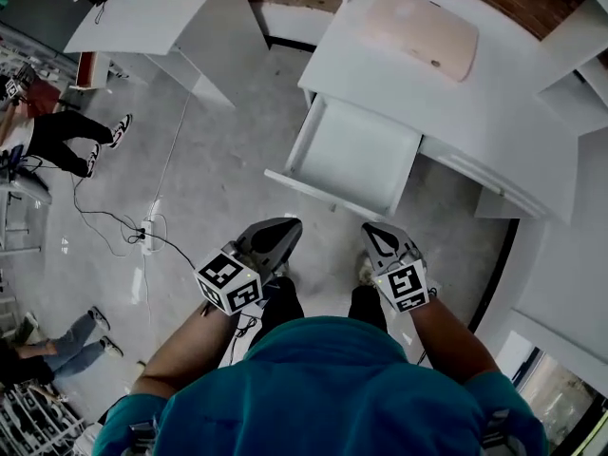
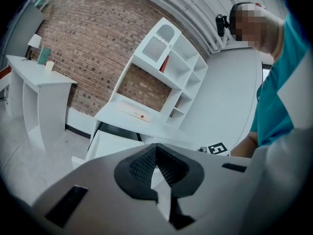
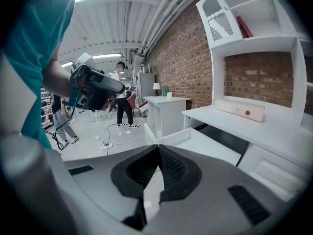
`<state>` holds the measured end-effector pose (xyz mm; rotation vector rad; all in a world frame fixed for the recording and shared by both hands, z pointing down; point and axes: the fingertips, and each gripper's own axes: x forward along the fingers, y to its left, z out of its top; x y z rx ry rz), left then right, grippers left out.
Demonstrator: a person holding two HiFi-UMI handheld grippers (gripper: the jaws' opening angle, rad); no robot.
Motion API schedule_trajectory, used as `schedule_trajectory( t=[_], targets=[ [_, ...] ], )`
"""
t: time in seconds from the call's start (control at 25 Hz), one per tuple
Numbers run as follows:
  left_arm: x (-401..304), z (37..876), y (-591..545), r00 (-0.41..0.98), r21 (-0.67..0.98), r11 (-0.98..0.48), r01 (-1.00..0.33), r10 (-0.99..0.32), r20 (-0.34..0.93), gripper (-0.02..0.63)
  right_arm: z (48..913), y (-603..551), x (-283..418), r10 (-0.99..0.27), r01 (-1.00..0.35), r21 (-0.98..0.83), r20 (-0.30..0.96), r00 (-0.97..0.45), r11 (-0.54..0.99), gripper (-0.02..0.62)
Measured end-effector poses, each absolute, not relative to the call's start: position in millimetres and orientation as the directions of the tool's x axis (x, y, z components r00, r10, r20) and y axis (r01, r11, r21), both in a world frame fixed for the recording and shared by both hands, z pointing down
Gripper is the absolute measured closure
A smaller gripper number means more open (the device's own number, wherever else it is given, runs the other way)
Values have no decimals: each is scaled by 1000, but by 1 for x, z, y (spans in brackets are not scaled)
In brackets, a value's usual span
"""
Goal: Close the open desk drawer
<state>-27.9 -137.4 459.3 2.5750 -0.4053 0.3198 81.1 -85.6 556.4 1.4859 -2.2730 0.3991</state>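
Note:
A white desk (image 1: 494,112) stands ahead with its left drawer (image 1: 353,153) pulled out wide and empty; the drawer front (image 1: 323,193) faces me. Both grippers hang close to my body, short of the drawer and touching nothing. My left gripper (image 1: 282,235) is shut, its jaws meeting at the tips with nothing between. My right gripper (image 1: 378,237) is shut too and empty. In the left gripper view the drawer (image 2: 105,143) shows beyond the shut jaws (image 2: 156,152). In the right gripper view the open drawer (image 3: 195,143) lies past the shut jaws (image 3: 158,153).
A pinkish flat case (image 1: 423,31) lies on the desk top. A second white table (image 1: 157,12) stands at the left. A power strip (image 1: 145,236) with cables lies on the floor. People's legs (image 1: 81,136) are at the far left. A shelf hutch (image 2: 166,62) sits over the desk.

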Motion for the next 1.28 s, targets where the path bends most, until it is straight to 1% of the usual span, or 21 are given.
schedule_trajectory(
  t=[0.28,0.6,0.88,1.28],
  targets=[
    [-30,512,-135,923,475,-815,-332,-177,342,600,632,-74,72,-793,-945,-56,528,-303,323,572],
    [-35,556,-139,920,505,-802,-318,-133,369,600,702,-83,84,-805,-984,-78,567,-175,159,574],
    [-43,565,-141,919,516,-800,-306,-106,380,600,716,-95,96,-834,-996,-72,546,-86,56,574],
    [-50,566,-151,922,509,-807,-299,-107,372,600,712,-115,98,-861,-998,-66,507,-50,19,574]
  ],
)
